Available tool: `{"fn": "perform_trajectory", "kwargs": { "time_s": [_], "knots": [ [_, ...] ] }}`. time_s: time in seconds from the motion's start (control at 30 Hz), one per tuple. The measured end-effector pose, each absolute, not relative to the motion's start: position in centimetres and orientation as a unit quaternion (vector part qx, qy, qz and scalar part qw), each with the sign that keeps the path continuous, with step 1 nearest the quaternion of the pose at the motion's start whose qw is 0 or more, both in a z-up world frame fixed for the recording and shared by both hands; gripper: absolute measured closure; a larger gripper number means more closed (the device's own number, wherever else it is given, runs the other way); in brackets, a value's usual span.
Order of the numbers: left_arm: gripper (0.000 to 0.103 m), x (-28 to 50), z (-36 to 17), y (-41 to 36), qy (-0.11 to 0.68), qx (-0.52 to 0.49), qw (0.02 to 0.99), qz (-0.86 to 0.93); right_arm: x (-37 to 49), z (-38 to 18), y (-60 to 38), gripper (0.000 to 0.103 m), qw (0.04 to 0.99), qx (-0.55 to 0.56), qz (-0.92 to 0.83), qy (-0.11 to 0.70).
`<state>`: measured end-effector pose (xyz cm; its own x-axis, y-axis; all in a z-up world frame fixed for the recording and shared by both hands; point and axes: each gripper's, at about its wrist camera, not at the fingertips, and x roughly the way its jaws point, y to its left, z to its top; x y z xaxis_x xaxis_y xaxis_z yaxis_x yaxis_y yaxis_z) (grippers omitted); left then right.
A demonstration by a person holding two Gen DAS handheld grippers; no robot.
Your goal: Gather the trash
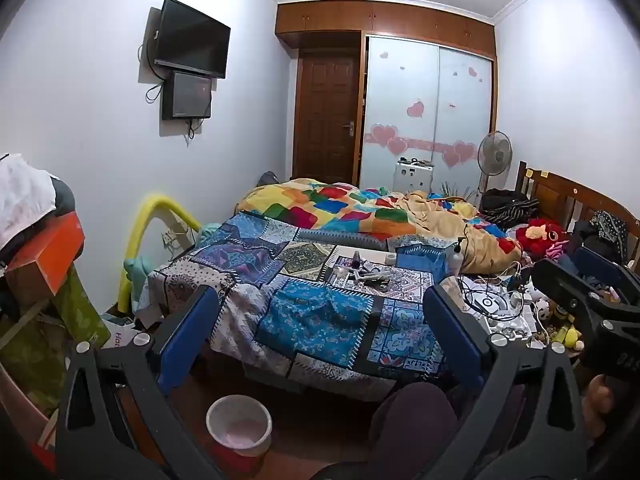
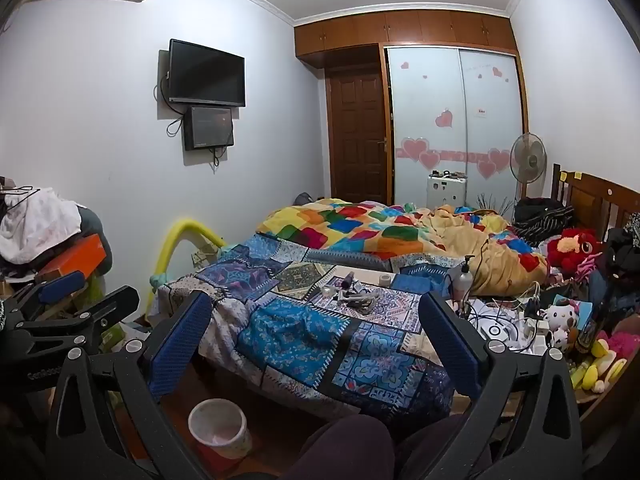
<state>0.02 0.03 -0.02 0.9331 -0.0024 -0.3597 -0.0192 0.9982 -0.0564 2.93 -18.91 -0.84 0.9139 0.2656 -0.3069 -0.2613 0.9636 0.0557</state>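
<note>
Matt black plastic and ribbed blue pads are seen on the left gripper (image 1: 320,332). Ahead of it, patterned cloth covers the bed (image 1: 312,312); below, a smooth plastic bin (image 1: 239,428) stands on glossy wooden floor (image 1: 312,420).

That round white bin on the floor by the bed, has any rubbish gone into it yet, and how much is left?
Nothing looks done: the round white bin shows only a pale lining. Nothing is in hand either; the left gripper and right gripper are both open and empty, raised above the floor. Left to do: the small clutter of bits on the blue patchwork bedspread awaits collecting.
</note>
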Motion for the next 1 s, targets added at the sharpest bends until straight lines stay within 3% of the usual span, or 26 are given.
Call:
{"fn": "perform_trajectory", "kwargs": {
  "time_s": [1.0],
  "knots": [
    [0.0, -0.09, -0.62, -0.32, 0.185, -0.03, 0.982, 0.002, 2.86, -1.08, -18.84, 0.0, 0.977, 0.008, 0.135, 0.164]
  ]
}}
